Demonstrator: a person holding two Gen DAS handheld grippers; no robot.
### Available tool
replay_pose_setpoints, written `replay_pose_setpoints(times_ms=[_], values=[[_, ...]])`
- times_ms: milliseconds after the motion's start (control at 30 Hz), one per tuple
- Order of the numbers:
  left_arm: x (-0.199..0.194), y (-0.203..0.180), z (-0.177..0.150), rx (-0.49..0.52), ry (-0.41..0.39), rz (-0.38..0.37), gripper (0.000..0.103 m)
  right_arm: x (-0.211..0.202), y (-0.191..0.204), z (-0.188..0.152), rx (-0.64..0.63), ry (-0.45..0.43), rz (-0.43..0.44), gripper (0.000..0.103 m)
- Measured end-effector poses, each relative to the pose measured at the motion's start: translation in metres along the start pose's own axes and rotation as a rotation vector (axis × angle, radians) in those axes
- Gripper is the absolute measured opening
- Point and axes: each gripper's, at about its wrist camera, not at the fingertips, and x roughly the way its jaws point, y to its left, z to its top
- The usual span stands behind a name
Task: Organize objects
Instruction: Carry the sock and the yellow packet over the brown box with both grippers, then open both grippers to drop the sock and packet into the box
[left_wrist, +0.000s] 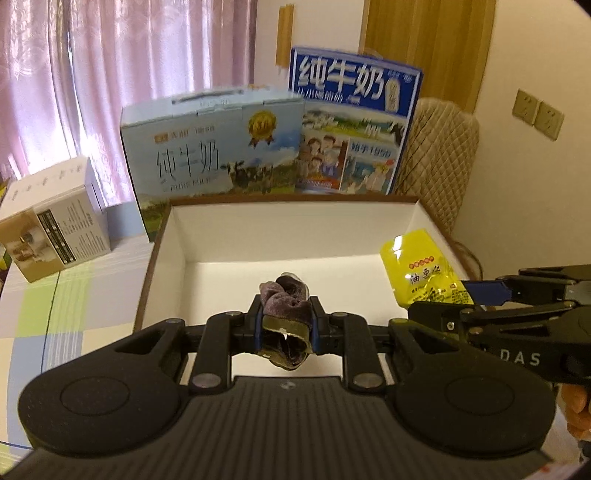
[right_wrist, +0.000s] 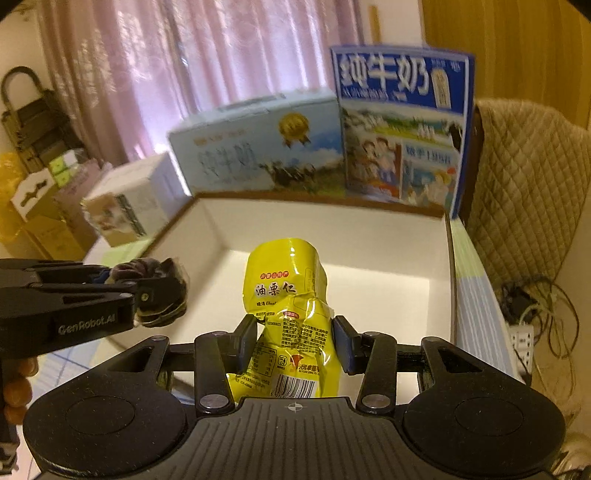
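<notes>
Basically both loads hung over the open white box (left_wrist: 162, 258): left gripper (left_wrist: 286, 325) clamped a purple scrunchie (left_wrist: 284, 291), right gripper (right_wrist: 295, 343) pinched a yellow chestnut packet (right_wrist: 288, 295), long axis pointing ahead toward the box's far wall.

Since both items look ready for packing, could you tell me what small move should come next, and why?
Probably lower both a little into the empty white box: the left hand-held gripper clamps a purple scrunchie, the right hand-held gripper a yellow chestnut packet, both above its floor.
</notes>
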Motion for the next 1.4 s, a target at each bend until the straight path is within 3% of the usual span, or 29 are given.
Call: replay_pose_setpoints(times_ms=[200,433,833,933,1033,1100,1400], values=[[0.038,0.001,0.0,0.024,0.087,-0.002,0.019,0.039,-0.021,-0.003,0.064,0.123,-0.017,0.041],[0.07,0.007,-0.004,0.027,0.167,-0.002,0.019,0.062,-0.035,-0.002,0.081,0.196,-0.046,0.042],[0.095,-0.001,-0.007,0.055,0.244,-0.025,0.02,0.077,-0.04,0.004,0.105,0.237,-0.053,0.043],[0.097,-0.004,-0.007,0.068,0.246,-0.023,0.022,0.079,-0.04,0.005,0.096,0.233,-0.058,0.049],[0.098,-0.005,-0.006,0.076,0.241,-0.009,0.028,0.078,-0.044,0.007,0.121,0.221,-0.054,0.057],[0.097,-0.005,-0.005,0.077,0.234,-0.002,0.04,0.077,-0.045,0.008,0.119,0.218,-0.045,0.064],[0.096,-0.005,-0.007,0.107,0.228,0.029,0.055,0.065,-0.044,0.006,0.095,0.187,-0.031,0.067]])
